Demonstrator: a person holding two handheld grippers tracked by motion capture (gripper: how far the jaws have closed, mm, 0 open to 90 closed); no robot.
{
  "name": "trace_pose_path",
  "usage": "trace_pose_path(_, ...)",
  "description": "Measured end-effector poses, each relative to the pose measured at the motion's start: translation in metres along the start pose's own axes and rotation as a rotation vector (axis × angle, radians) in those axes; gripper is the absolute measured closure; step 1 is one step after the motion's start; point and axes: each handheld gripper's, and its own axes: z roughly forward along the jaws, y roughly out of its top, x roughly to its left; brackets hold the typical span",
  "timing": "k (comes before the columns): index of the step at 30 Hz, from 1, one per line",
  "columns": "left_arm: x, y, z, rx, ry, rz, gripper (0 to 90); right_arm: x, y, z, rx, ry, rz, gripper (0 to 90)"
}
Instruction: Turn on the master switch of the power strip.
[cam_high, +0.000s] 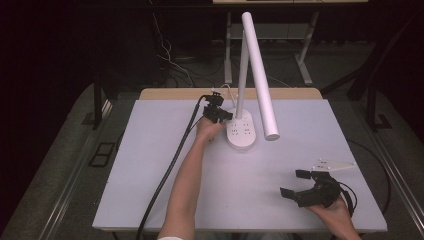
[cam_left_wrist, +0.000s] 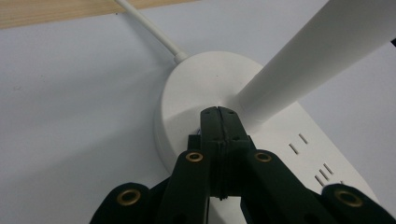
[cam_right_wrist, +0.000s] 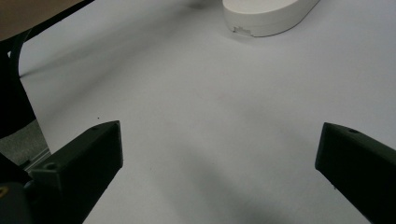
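Note:
A white desk lamp stands at the back middle of the table. Its oval base (cam_high: 243, 133) carries socket slots, and a long tube head (cam_high: 261, 75) slants down over it. My left gripper (cam_high: 226, 116) is shut with nothing between its jaws. In the left gripper view its closed tip (cam_left_wrist: 218, 113) touches the top of the base (cam_left_wrist: 191, 88) just beside the foot of the stem (cam_left_wrist: 317, 51). My right gripper (cam_high: 293, 182) rests open near the front right corner. Its jaws (cam_right_wrist: 219, 154) stand wide over bare table, and the base (cam_right_wrist: 266, 16) lies far ahead.
The white tabletop (cam_high: 160, 150) has a wooden strip (cam_high: 175, 93) along its back edge. The lamp's white cord (cam_left_wrist: 149, 28) runs off the back. A thick black cable (cam_high: 167, 172) trails from the left gripper to the front edge beside the forearm.

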Motion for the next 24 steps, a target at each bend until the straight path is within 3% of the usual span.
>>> trace_pose_path(4, 0.000, -0.002, 0.000, -0.026, -0.010, -0.031, 90.0, 0.000, 0.000, 0.000, 0.002, -0.002, -0.003, 0.2)
trace_pose_path(8, 0.001, -0.002, -0.002, -0.021, -0.016, -0.027, 90.0, 0.001, 0.000, 0.000, 0.002, -0.001, -0.004, 0.2)
trace_pose_path(16, 0.005, 0.000, -0.006, -0.061, -0.046, -0.069, 90.0, 0.000, 0.000, 0.000, 0.002, -0.001, -0.001, 0.2)
trace_pose_path(24, 0.001, 0.005, -0.022, -0.071, -0.053, -0.019, 90.0, 0.000, 0.000, 0.000, -0.001, -0.001, 0.001, 0.2)
